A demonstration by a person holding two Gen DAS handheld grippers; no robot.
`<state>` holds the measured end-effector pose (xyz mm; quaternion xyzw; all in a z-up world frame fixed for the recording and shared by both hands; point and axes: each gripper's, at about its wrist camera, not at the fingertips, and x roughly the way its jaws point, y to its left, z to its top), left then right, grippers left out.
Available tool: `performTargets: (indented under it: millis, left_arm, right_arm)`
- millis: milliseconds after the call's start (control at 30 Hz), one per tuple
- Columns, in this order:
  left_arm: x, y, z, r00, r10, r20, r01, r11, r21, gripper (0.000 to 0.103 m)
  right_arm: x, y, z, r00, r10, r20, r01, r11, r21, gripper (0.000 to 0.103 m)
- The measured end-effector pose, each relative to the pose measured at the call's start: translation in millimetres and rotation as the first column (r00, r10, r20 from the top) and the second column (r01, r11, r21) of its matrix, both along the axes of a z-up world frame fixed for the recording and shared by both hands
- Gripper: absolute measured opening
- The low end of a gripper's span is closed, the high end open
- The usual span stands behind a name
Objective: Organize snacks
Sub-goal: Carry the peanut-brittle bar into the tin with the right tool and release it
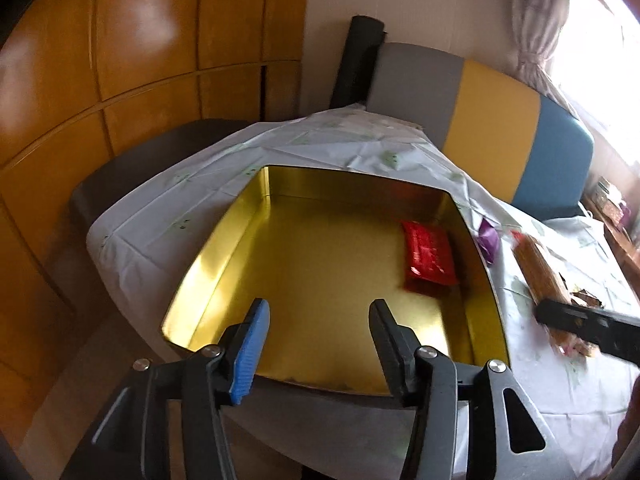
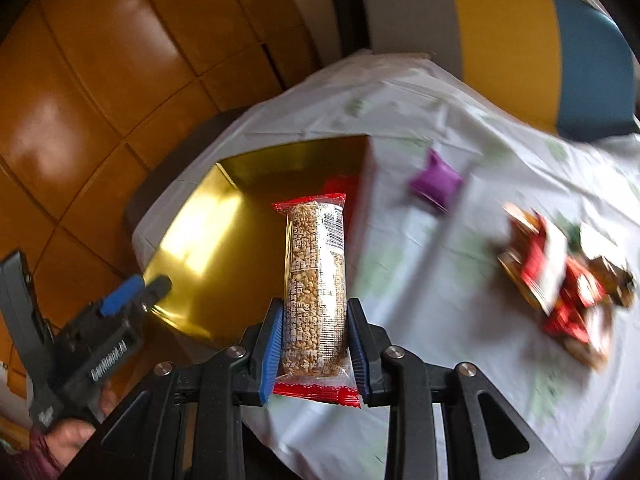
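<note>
A gold tin box point(image 1: 224, 240) lies open on the white tablecloth, with one red snack packet point(image 1: 430, 256) inside at its right. My left gripper point(image 1: 318, 308) is open and empty over the box's near edge. My right gripper point(image 2: 316, 308) is shut on a puffed-grain bar in a clear wrapper with red ends point(image 2: 316, 280), held above the cloth just right of the box point(image 2: 192, 248). The bar point(image 1: 538, 276) and right gripper also show in the left wrist view. A purple packet point(image 2: 436, 182) lies on the cloth right of the box.
A pile of red and brown snack packets point(image 2: 560, 276) lies at the right of the table. A grey, yellow and blue chair back point(image 1: 496, 120) stands behind the table. Orange wooden cabinet panels point(image 1: 120, 60) fill the left. The table edge is near the box's left side.
</note>
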<state>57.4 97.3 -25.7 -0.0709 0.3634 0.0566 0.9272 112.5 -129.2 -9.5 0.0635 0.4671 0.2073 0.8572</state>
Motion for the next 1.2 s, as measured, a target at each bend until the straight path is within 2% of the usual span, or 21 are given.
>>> performTargets:
  millis: [200, 467, 900, 1200]
  left_arm:
    - [-6, 11, -1, 0.999, 0.033, -0.003, -0.033, 0.999, 0.001, 0.059]
    - [-7, 13, 0, 1.0, 0.031, 0.001, -0.031, 1.0, 0.002, 0.059]
    - [-7, 11, 0, 1.0, 0.029, -0.002, -0.029, 1.0, 0.011, 0.059]
    - [-8, 9, 0, 1.0, 0.024, -0.005, -0.024, 1.0, 0.02, 0.059]
  right_arm:
    - [20, 47, -7, 0.999, 0.054, -0.002, -0.054, 0.998, -0.038, 0.03]
    - [29, 68, -26, 0.998, 0.061, -0.013, -0.062, 0.994, -0.091, 0.03]
    - [35, 80, -51, 0.998, 0.059, -0.031, -0.064, 0.98, -0.191, 0.032]
    - [32, 71, -58, 0.999, 0.029, -0.031, -0.034, 0.981, -0.189, 0.032]
